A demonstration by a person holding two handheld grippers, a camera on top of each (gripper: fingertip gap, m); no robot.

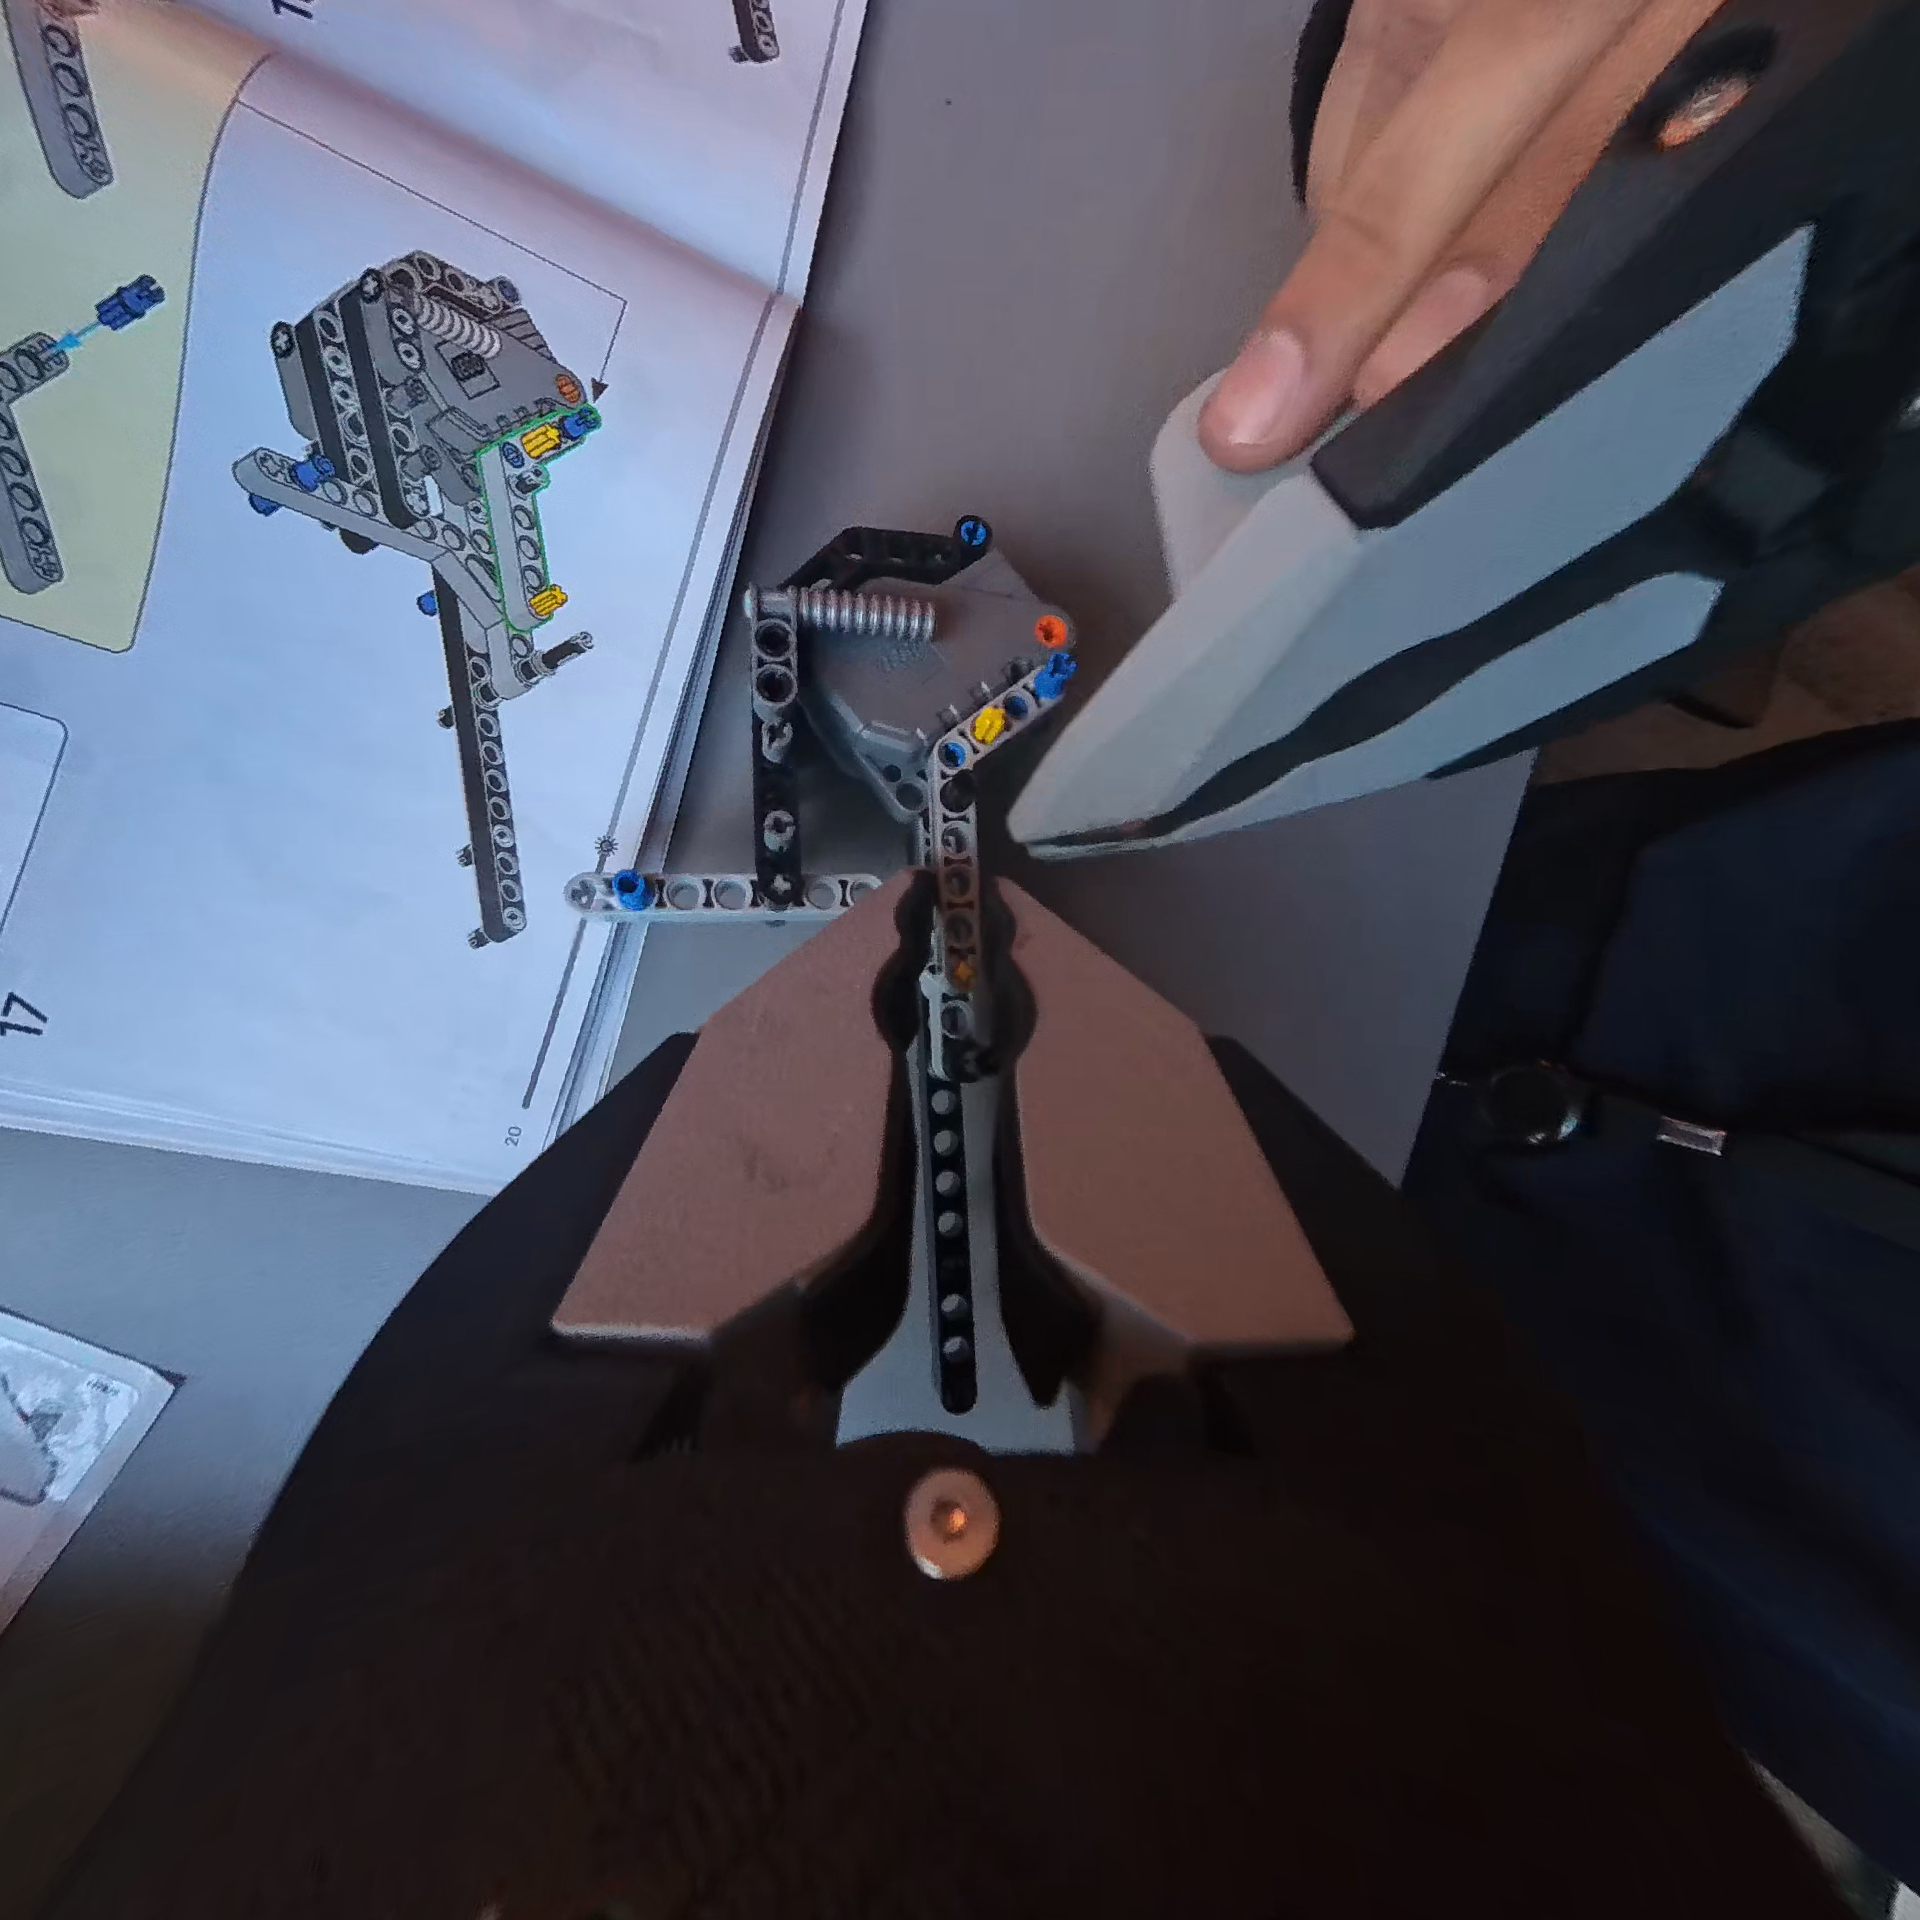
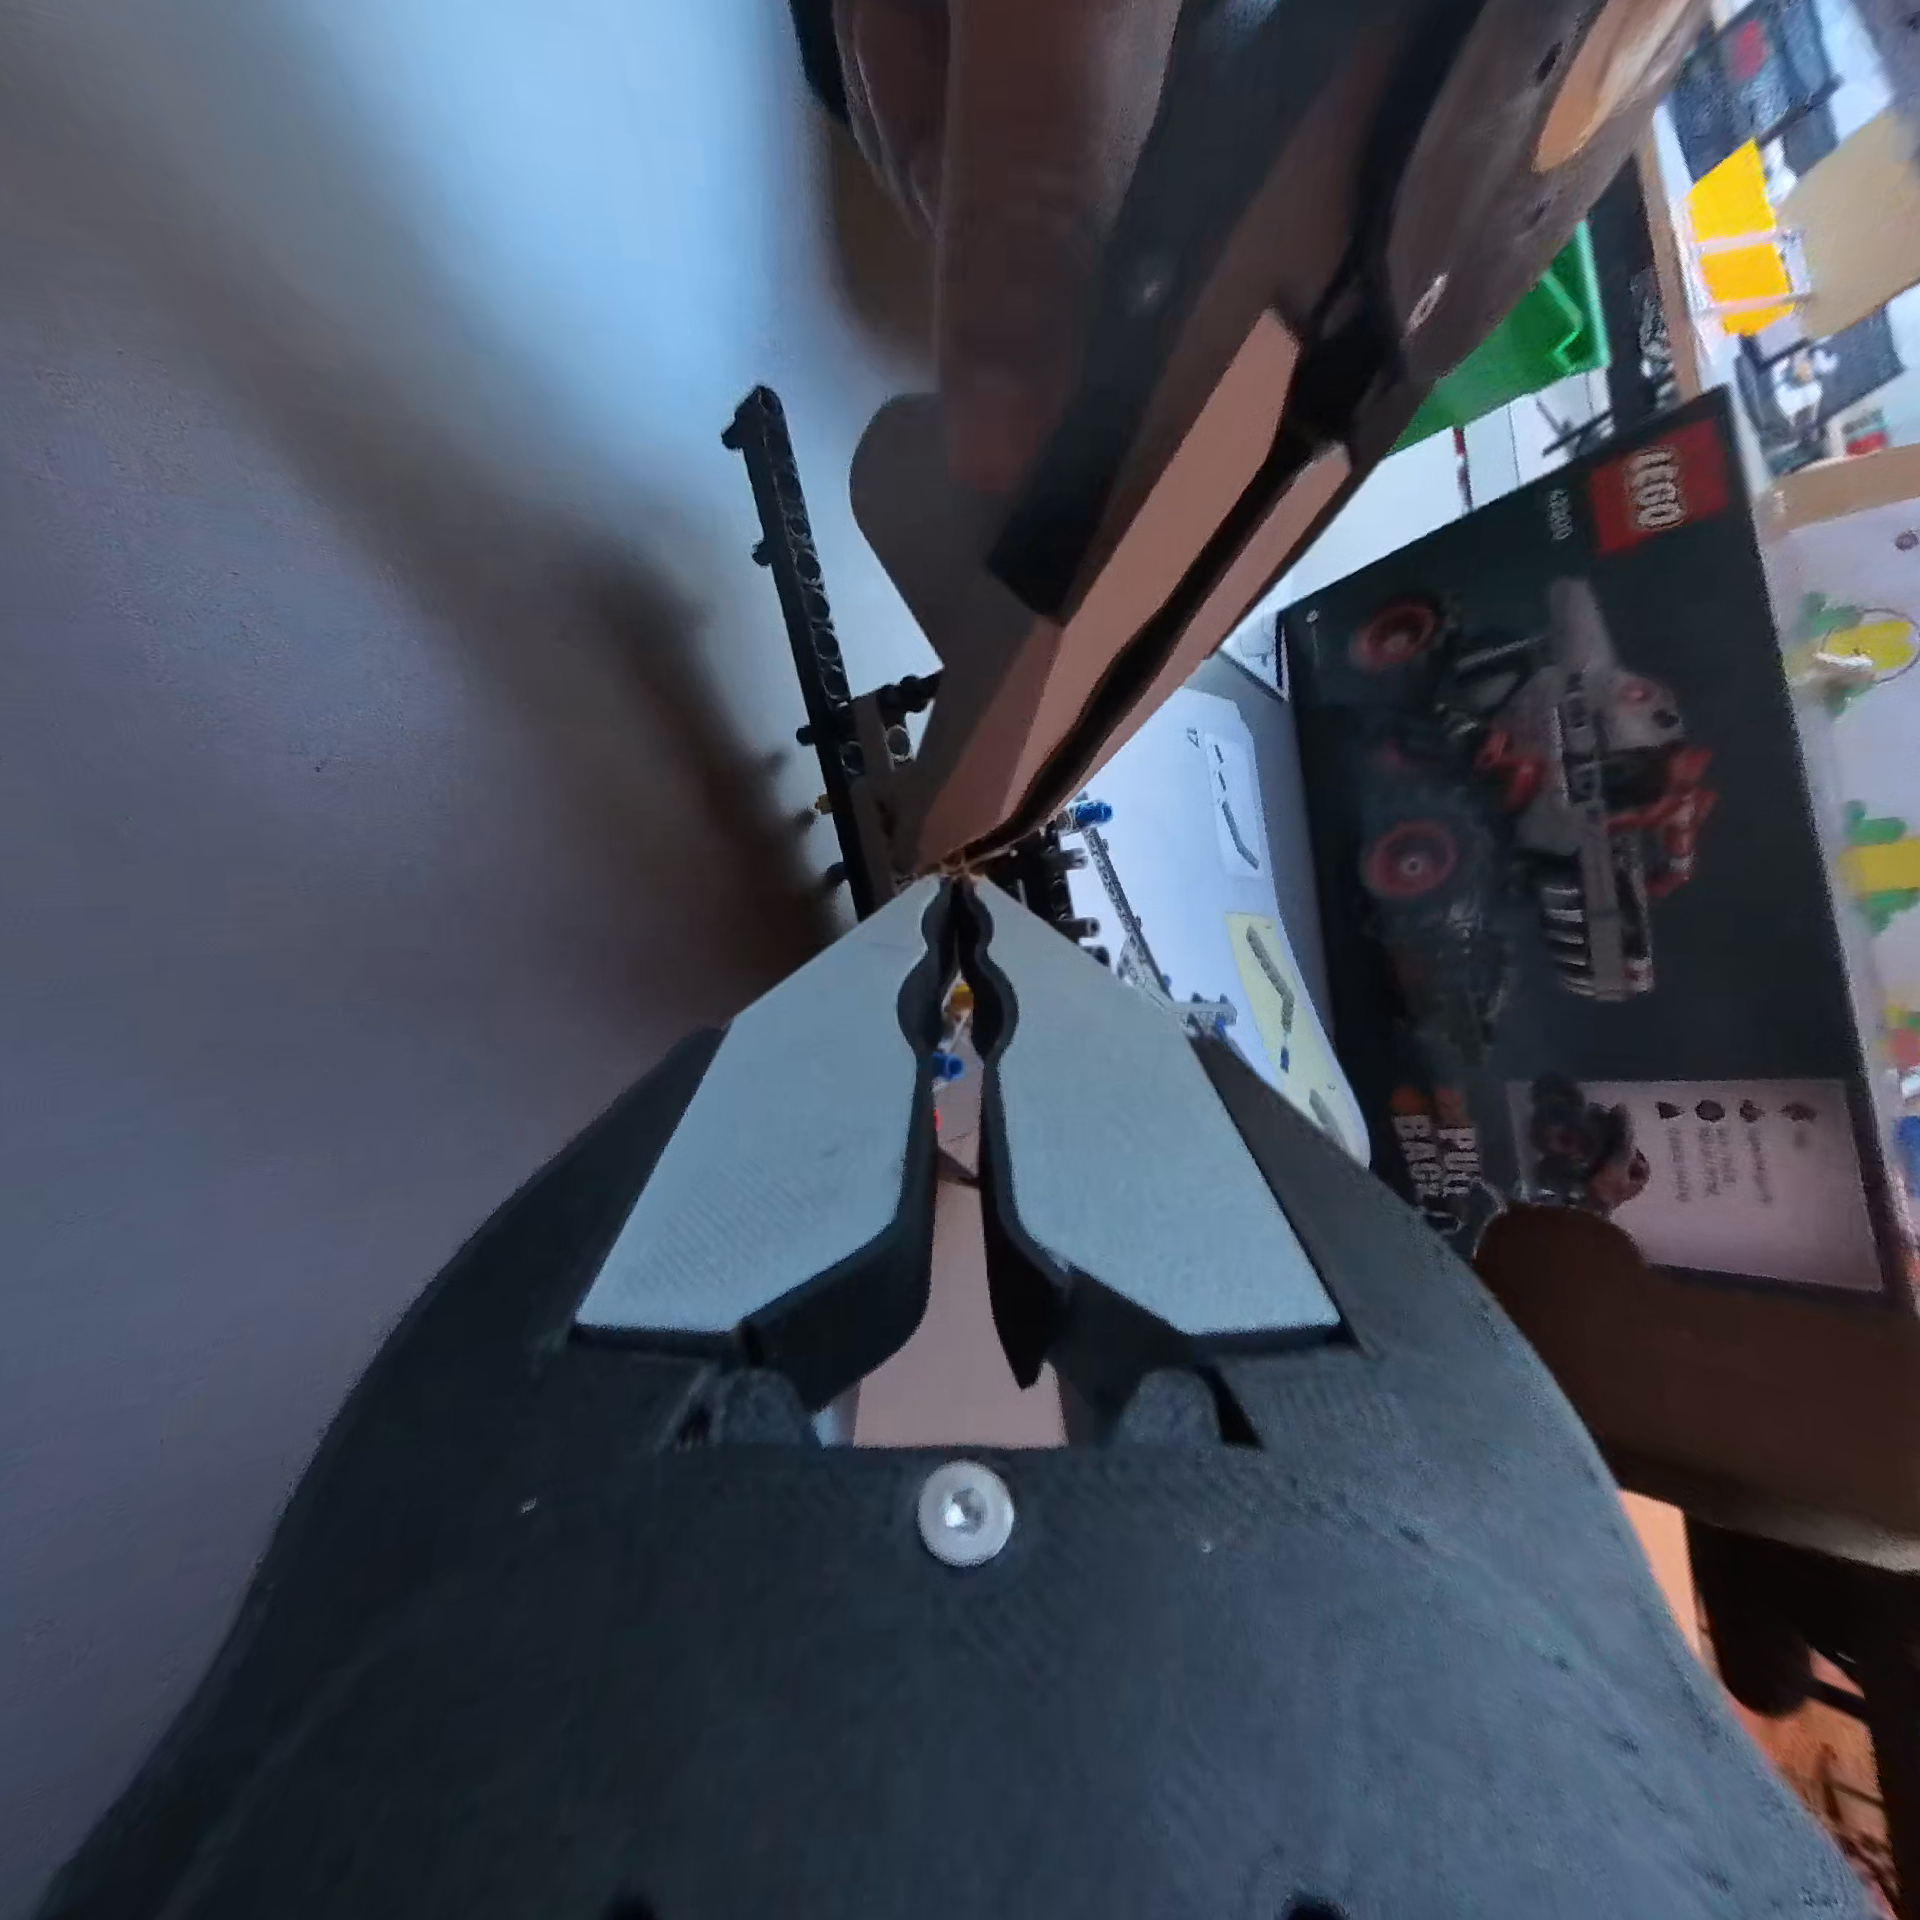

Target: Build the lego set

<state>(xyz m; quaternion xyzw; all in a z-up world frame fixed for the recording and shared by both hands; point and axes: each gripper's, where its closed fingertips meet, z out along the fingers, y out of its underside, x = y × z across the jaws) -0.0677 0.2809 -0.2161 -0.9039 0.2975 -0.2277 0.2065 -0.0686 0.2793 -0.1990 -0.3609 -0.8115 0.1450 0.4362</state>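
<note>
The partly built lego assembly (image 1: 894, 707) is grey and black, with a grey worm gear and blue, yellow and orange pins. My left gripper (image 1: 940, 894), with brown pads, is shut on its grey and black beams and holds it above the table. My right gripper (image 1: 1029, 836), with grey pads, comes in from the upper right. Its jaws are shut, with the tips right beside the grey bent beam (image 1: 961, 810). In the right wrist view my right gripper (image 2: 956, 894) meets the left gripper's tips (image 2: 956, 857). The long black beam (image 2: 800, 582) sticks up behind them.
The open instruction booklet (image 1: 364, 623) lies on the grey table (image 1: 1143, 312) to the left of the assembly. A person's fingers (image 1: 1351, 260) rest on the right gripper. The dark lego box (image 2: 1558, 831) stands at the right, with the booklet (image 2: 1226, 852) beside it.
</note>
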